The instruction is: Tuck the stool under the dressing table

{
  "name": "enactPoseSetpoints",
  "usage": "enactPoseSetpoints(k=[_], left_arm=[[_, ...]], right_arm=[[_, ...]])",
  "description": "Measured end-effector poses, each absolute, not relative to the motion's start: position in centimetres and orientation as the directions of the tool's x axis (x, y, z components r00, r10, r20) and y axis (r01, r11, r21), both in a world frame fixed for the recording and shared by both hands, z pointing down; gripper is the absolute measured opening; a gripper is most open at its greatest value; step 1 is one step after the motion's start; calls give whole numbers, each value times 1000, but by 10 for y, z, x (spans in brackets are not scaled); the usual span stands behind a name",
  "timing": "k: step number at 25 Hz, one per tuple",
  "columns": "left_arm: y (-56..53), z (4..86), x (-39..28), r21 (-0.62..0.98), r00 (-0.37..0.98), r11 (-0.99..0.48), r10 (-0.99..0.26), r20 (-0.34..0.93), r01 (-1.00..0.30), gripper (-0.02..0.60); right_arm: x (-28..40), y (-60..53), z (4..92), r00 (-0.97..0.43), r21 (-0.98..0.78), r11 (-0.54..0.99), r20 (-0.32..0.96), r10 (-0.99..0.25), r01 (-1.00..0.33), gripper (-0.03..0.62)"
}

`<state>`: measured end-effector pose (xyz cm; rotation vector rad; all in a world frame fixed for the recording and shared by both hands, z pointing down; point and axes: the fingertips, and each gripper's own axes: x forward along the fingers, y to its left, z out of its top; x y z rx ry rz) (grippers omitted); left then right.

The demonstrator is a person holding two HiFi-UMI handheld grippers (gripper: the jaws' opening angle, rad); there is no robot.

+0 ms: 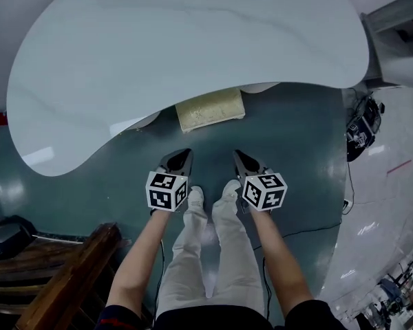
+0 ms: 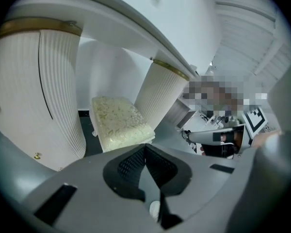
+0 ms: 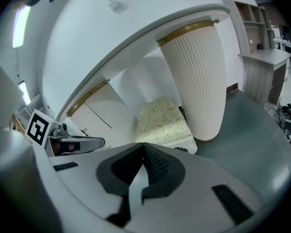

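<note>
The stool (image 1: 210, 109) has a cream patterned cushion and stands mostly under the white kidney-shaped dressing table (image 1: 158, 53), only its near edge showing in the head view. In the left gripper view the stool (image 2: 119, 121) sits between two ribbed white pedestals; in the right gripper view the stool (image 3: 161, 121) lies just left of one pedestal. My left gripper (image 1: 182, 156) and right gripper (image 1: 239, 158) hover side by side a short way in front of the stool, apart from it. Both are shut with nothing between the jaws.
Ribbed pedestals (image 2: 48, 96) (image 3: 196, 81) flank the stool. A dark wooden piece (image 1: 69, 273) lies at the lower left. A black device with cables (image 1: 361, 126) sits on the floor at the right. The person's legs and feet (image 1: 206, 205) stand between the grippers.
</note>
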<state>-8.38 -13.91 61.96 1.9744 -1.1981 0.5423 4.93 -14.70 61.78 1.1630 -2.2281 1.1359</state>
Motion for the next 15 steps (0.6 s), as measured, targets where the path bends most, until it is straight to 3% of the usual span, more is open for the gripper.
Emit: enactPoseSetpoints(k=[15], left_arm=[[-142,492,-70,372,512,-353,-624,590,-859,16]], right_arm=[[33,-131,507,-621,-467,409,579,-529,-784,12]])
